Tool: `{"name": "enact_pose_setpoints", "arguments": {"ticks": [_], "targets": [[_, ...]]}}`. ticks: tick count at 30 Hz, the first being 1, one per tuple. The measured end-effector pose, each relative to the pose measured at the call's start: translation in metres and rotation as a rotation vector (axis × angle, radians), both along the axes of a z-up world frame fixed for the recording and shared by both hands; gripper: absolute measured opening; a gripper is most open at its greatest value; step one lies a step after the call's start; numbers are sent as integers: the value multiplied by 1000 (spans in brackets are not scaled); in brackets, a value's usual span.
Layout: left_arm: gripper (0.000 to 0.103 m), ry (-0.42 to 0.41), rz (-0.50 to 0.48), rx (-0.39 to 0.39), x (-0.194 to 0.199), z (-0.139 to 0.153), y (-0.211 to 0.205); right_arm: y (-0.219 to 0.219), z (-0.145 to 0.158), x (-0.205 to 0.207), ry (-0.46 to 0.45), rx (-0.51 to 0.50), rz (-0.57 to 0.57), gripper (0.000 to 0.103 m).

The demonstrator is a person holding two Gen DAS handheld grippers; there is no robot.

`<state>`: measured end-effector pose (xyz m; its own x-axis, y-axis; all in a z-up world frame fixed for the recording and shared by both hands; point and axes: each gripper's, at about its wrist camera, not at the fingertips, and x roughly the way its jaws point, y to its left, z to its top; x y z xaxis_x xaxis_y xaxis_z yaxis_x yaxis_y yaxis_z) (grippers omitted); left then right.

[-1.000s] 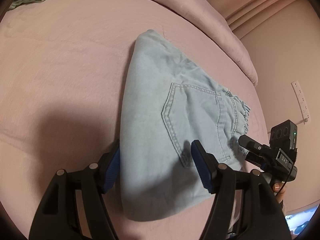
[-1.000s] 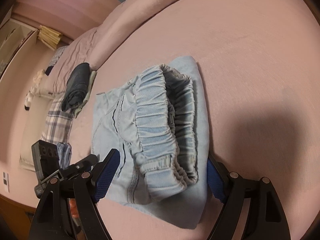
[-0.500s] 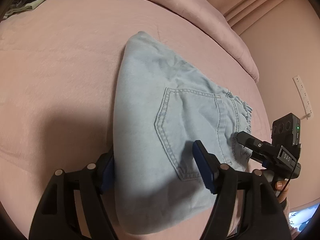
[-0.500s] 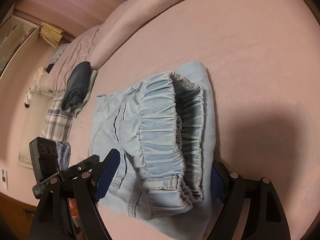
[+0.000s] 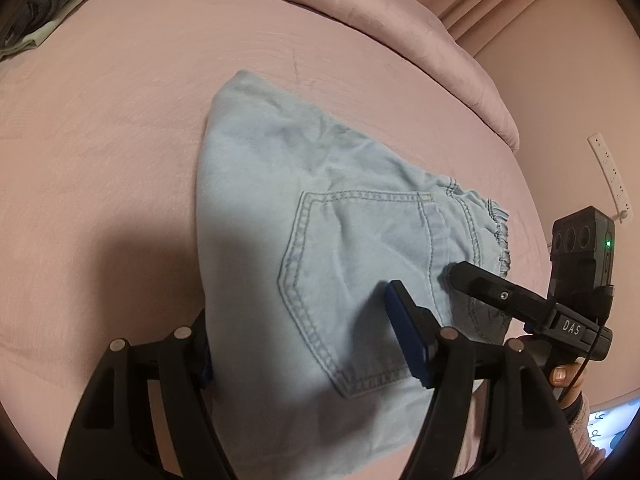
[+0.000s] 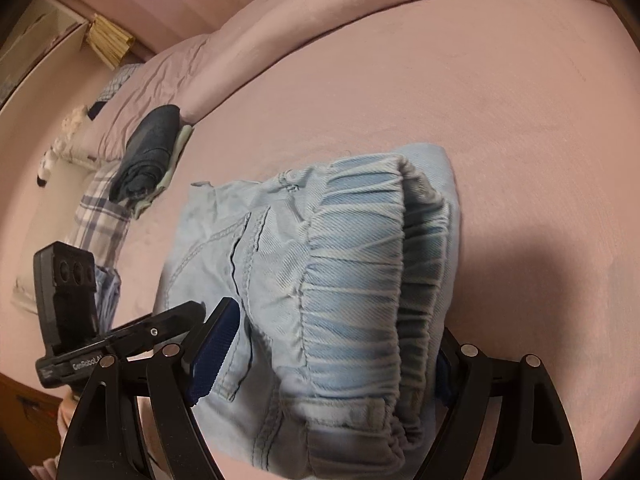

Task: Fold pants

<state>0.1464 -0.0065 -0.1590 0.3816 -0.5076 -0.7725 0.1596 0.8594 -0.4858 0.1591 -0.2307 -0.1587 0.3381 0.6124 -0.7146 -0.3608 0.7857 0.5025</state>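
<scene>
Pink bedding covers the bed (image 5: 120, 128), with a pink wall and a white power strip (image 5: 610, 176) behind, and dark folded clothes (image 6: 150, 152) lie near the pillow end. The folded pants (image 5: 320, 240) lie in the middle of the bed; the left gripper (image 5: 304, 344) and the right gripper (image 6: 324, 360) each hold one end between spread fingers. They are light blue denim, with a stitched back pocket (image 5: 360, 280) and a gathered elastic waistband (image 6: 352, 272).
</scene>
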Motion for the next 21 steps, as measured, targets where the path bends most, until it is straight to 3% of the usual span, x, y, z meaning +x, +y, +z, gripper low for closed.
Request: {"name": "enact_pose_setpoints", "arguments": {"ticks": [3, 7, 12, 15, 21], "targets": [[64, -10, 2, 6, -3, 2, 0, 0, 1, -1, -8, -6, -11, 83], [47, -19, 22, 19, -7, 5, 6, 1, 8, -7, -48, -32, -22, 67], [24, -41, 44, 6, -14, 10, 13, 3, 17, -14, -92, -43, -31, 55], [20, -63, 35, 10, -16, 19, 13, 8, 29, -19, -136, -42, -23, 47], [17, -129, 42, 28, -8, 42, 16, 19, 56, -19, -221, -12, -4, 45]]}}
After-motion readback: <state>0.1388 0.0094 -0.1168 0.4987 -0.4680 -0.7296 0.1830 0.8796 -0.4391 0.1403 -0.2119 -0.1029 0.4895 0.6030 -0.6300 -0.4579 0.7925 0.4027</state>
